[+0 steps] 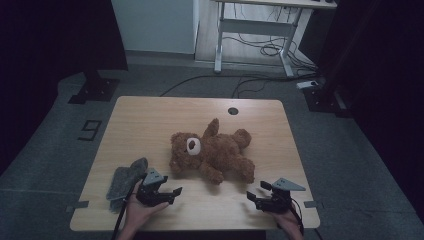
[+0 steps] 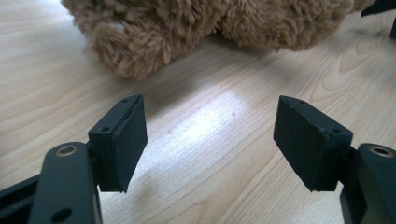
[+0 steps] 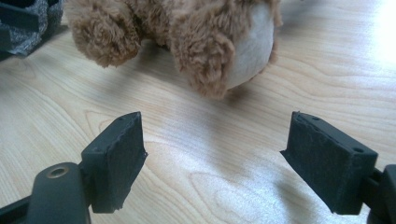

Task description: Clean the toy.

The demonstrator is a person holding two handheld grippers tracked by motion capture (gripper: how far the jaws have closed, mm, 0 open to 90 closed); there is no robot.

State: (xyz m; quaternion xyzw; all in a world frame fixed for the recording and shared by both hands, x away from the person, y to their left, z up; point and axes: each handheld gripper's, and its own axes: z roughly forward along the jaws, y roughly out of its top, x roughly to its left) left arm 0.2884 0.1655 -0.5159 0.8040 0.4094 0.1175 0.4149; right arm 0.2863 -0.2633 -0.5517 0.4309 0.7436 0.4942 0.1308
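Teddy bear (image 1: 212,152) lies on its back mid-table, toward the near edge, with left gripper (image 1: 169,192) and right gripper (image 1: 256,194) resting just short of it near that edge, jaws of both spread wide and empty, grey cloth (image 1: 125,180) beside the left gripper near the table's (image 1: 150,120) left edge.

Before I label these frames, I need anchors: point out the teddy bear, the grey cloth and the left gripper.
teddy bear (image 1: 220,152): high view, on its belly.
grey cloth (image 1: 125,179): high view, on its middle.
left gripper (image 1: 172,195): high view, between its open fingertips.
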